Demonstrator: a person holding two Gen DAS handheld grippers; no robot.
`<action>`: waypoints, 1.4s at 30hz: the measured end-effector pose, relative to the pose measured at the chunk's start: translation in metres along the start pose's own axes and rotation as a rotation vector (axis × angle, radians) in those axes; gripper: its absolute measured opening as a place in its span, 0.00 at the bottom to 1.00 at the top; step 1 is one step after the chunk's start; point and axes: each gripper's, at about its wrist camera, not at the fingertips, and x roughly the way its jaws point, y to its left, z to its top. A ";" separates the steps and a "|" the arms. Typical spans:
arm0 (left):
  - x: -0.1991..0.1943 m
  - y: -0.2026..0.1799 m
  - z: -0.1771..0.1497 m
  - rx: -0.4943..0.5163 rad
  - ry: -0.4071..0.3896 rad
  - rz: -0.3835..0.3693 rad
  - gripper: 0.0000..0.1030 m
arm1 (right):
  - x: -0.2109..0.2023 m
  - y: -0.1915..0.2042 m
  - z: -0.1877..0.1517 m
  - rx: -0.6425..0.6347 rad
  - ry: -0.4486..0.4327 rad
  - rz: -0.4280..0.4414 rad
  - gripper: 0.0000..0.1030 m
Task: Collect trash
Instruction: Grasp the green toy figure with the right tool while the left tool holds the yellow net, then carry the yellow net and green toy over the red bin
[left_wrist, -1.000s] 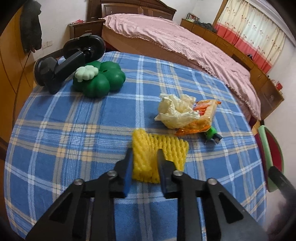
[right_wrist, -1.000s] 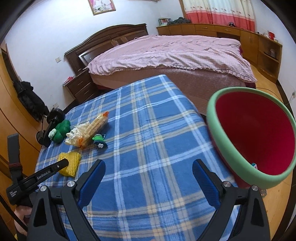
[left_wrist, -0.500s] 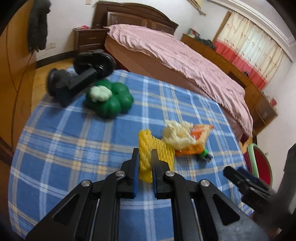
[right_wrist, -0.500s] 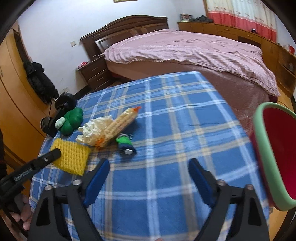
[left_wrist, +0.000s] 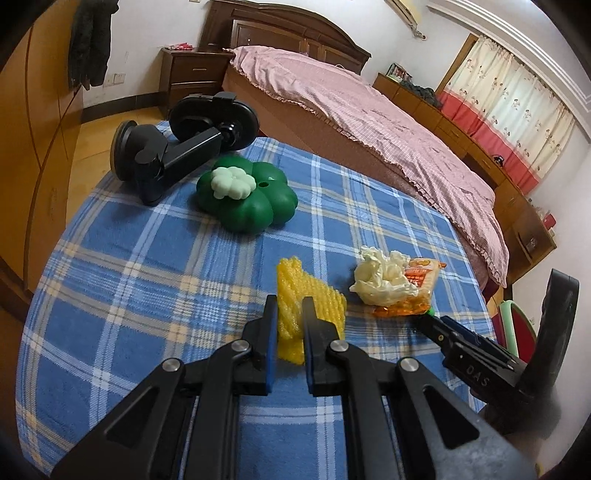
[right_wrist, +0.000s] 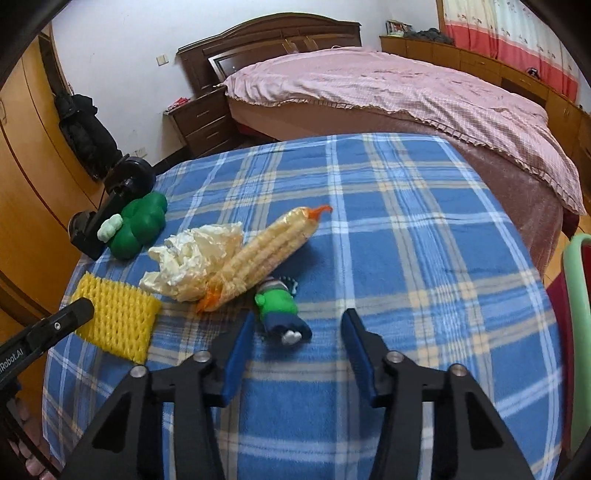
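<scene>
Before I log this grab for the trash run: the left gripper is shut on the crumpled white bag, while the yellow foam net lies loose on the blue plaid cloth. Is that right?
Not quite. The left wrist view shows the left gripper shut on the yellow foam net. The crumpled white bag is what lies loose on the blue plaid cloth, against the orange snack packet.

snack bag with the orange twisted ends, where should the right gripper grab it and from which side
Grip the snack bag across its narrow middle, coming down from above with the fingers either side of its long axis. It lies flat and slanted on the tablecloth, long and slim. Avoid its lower end, where the crumpled plastic bag and the green toy figure crowd it. The right gripper is open, nothing between its pads.
</scene>
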 end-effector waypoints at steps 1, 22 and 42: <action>0.000 0.000 0.000 -0.002 0.001 0.000 0.11 | 0.001 0.000 0.001 -0.002 -0.003 -0.001 0.42; -0.019 -0.021 -0.014 0.021 -0.011 -0.050 0.11 | -0.061 -0.018 -0.036 0.022 -0.059 0.033 0.31; -0.050 -0.069 -0.028 0.086 -0.030 -0.132 0.11 | -0.150 -0.058 -0.067 0.126 -0.219 0.021 0.31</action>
